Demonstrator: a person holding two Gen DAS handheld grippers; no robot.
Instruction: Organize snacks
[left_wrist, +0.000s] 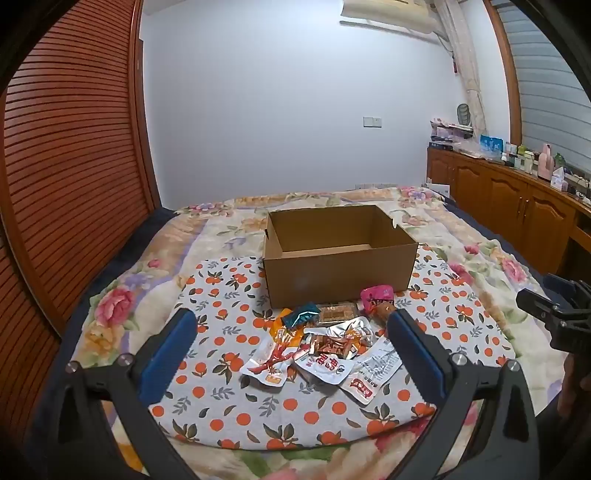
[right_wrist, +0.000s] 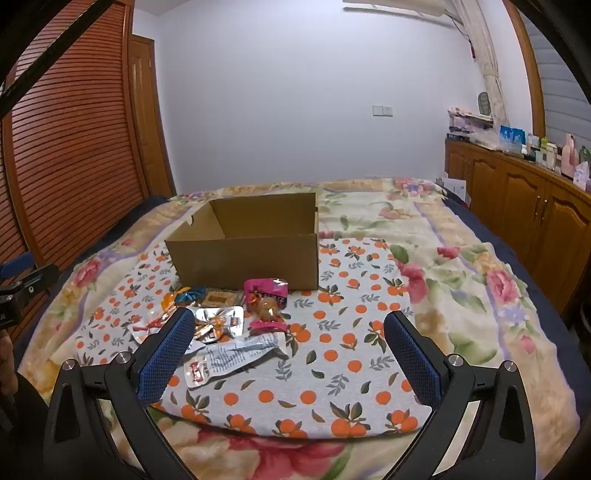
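An open, empty cardboard box (left_wrist: 340, 254) (right_wrist: 247, 243) stands on an orange-print cloth (left_wrist: 221, 332) (right_wrist: 351, 332) on the bed. In front of it lies a pile of snack packets (left_wrist: 325, 343) (right_wrist: 221, 332), among them a pink packet (left_wrist: 376, 297) (right_wrist: 266, 299), a teal one (left_wrist: 301, 314) and silver-white pouches (right_wrist: 236, 356). My left gripper (left_wrist: 291, 328) hangs open over the near side of the pile, nothing between its blue pads. My right gripper (right_wrist: 288, 328) is open too, to the right of the pile, its left pad covering part of it.
The floral quilt (right_wrist: 461, 277) covers the bed. A slatted wooden wardrobe (left_wrist: 74, 166) runs along the left, a wooden cabinet (right_wrist: 517, 199) with bottles and boxes on top along the right. The other gripper (left_wrist: 554, 314) shows at the right edge of the left wrist view.
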